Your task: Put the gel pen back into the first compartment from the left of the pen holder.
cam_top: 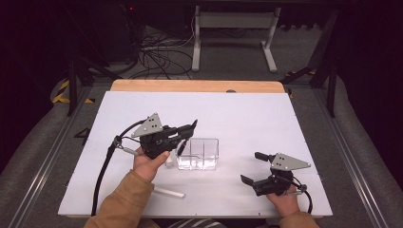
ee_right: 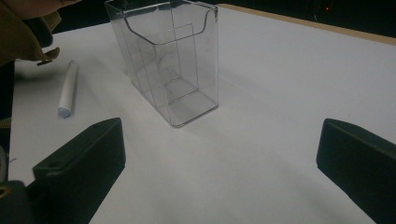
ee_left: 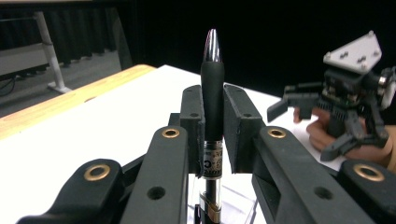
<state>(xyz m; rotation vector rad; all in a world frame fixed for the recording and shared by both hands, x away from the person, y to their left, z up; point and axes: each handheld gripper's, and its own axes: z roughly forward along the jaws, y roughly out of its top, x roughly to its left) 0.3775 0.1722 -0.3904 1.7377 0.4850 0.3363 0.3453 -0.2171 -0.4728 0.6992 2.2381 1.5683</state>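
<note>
Black pen with silver tip (ee_left: 212, 93) pinched upright between the two jaws of the left gripper (ee_left: 213, 126), tip pointing away from the camera of the left gripper view, clear lower barrel with a printed label going down below the jaws. Seen from the high view, left gripper (cam_top: 183, 134) raised over the left end of the clear plastic box with inner dividers (cam_top: 198, 154), held by the left hand (cam_top: 149, 164) in a tan sleeve (cam_top: 121, 202), with the pen (cam_top: 181, 147) hanging from the jaws and reaching down to the box rim. Cannot tell whether the lower end is already inside a compartment. Clear box (ee_right: 169, 60) standing upright near the middle of the white table surface (cam_top: 247, 118), open on top. White cylindrical marker (cam_top: 168, 192) lying flat on the table near the front edge, just beside the sleeve, apart from the box; also visible in the right gripper view (ee_right: 68, 88), left of the box. Another small white object (cam_top: 169, 161) lying just beside the left wall of the box, too small to identify. Right gripper (cam_top: 253, 167) low on the right side of the table, well apart from the box, jaws spread wide with nothing between them, pointing toward the box.
</note>
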